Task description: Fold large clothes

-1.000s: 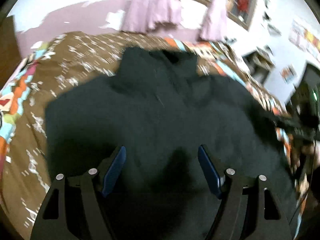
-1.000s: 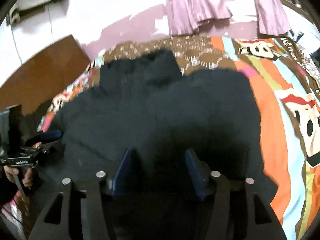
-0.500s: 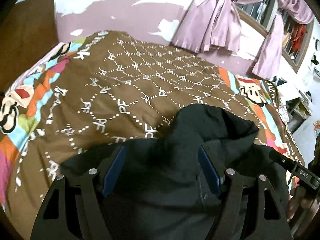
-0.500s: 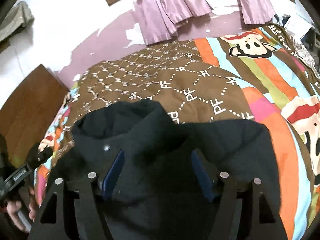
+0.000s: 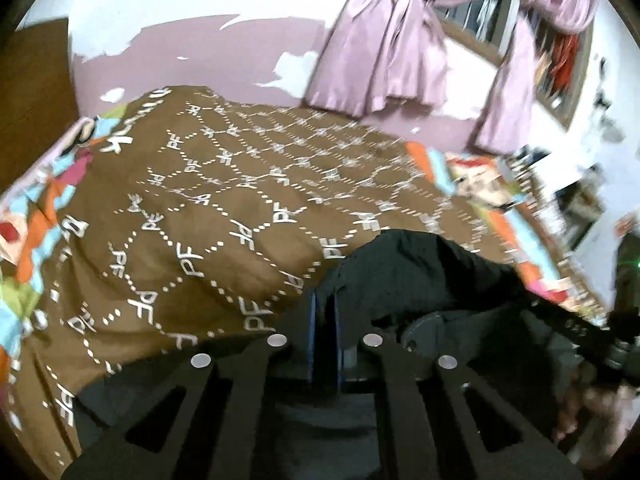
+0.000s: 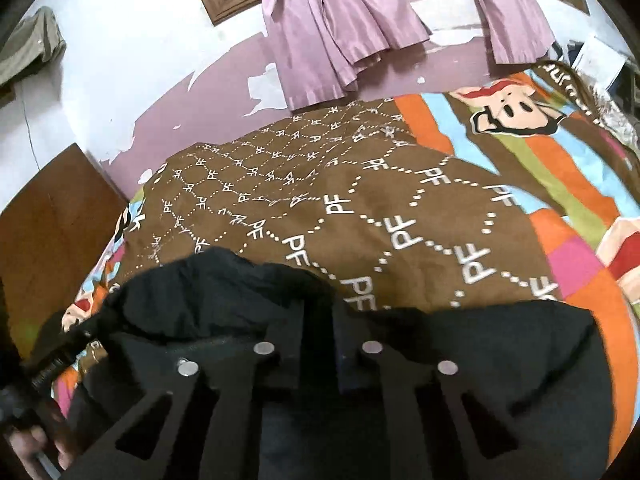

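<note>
A large black garment (image 5: 420,268) lies bunched at the near edge of a bed with a brown patterned bedspread (image 5: 200,200). In the left wrist view my left gripper (image 5: 324,312) has its blue pads closing tight on a fold of the garment's edge. In the right wrist view the same black garment (image 6: 500,352) spreads across the bottom, and my right gripper (image 6: 320,320) is closing on its upper edge, the pads mostly buried in dark cloth. Each view shows the other gripper's handle at its side, with a hand (image 6: 36,444) on it.
The bedspread (image 6: 400,200) stretches ahead to a purple and white wall with tied lilac curtains (image 5: 384,40). A brown wooden panel (image 6: 48,220) stands at the bed's left side. Cluttered shelves (image 5: 576,200) are at the right.
Both grippers travelled from the flat-spread garment to its far edge, and their jaws went from wide apart to pressed together on the cloth. Much more bedspread shows ahead now.
</note>
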Demonstrator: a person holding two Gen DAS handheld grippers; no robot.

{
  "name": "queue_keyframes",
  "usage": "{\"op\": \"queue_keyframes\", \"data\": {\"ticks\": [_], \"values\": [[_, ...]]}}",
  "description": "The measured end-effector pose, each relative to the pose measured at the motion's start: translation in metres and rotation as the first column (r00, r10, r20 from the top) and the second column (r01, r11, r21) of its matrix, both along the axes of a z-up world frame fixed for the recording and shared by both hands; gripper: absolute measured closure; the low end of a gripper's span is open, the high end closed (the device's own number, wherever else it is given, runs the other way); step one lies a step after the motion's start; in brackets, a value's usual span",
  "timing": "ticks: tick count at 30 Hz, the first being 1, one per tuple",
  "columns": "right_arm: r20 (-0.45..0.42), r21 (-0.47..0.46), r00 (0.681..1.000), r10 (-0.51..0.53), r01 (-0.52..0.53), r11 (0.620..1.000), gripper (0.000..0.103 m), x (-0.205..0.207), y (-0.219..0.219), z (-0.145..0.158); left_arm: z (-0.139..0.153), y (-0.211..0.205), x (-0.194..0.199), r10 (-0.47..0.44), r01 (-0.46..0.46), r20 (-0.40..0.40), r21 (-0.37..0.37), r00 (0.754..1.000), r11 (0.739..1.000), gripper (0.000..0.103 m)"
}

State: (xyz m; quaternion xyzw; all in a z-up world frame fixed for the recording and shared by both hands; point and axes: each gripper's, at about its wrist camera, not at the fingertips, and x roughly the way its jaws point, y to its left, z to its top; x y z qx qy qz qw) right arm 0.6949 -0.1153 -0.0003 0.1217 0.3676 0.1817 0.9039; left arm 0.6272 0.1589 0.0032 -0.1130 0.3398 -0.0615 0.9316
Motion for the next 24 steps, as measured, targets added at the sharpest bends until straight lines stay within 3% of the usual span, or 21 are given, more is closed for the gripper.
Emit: {"op": "queue_keyframes", "data": {"ticks": [1, 4, 9, 15, 19, 21, 24], "values": [[0.004, 0.015, 1.000, 0.009, -0.009, 1.000, 0.095, -0.007, -0.008, 0.002, 0.002, 0.006, -0.008, -0.018, 0.019, 0.009, -0.023, 1.000, 1.000, 0.099], [0.017, -0.002, 0.999, 0.051, -0.051, 0.999, 0.097, -0.023, -0.021, 0.008, 0.006, 0.011, -0.026, -0.053, 0.053, -0.017, 0.000, 0.998, 0.999, 0.100], [0.004, -0.053, 0.988, 0.153, -0.153, 0.987, 0.098, -0.052, -0.034, 0.008, -0.006, 0.008, -0.060, -0.126, 0.132, -0.122, 0.040, 0.985, 0.990, 0.100], [-0.106, -0.164, 0.980, 0.171, -0.187, 0.968, 0.099, -0.061, -0.028, -0.028, -0.064, -0.017, -0.065, -0.136, 0.185, -0.315, 0.130, 0.939, 0.974, 0.100], [-0.167, -0.210, 0.974, 0.150, -0.184, 0.960, 0.099, -0.053, -0.022, -0.054, -0.087, -0.041, -0.057, -0.107, 0.213, -0.357, 0.275, 0.928, 0.938, 0.100], [-0.171, -0.229, 0.974, 0.147, -0.184, 0.956, 0.099, -0.052, -0.021, -0.056, -0.086, -0.042, -0.057, -0.096, 0.204, -0.346, 0.290, 0.933, 0.935, 0.100], [-0.119, -0.197, 0.980, 0.160, -0.182, 0.963, 0.097, -0.063, -0.029, -0.043, -0.072, -0.031, -0.070, -0.133, 0.200, -0.265, 0.244, 0.955, 0.949, 0.099]]}}
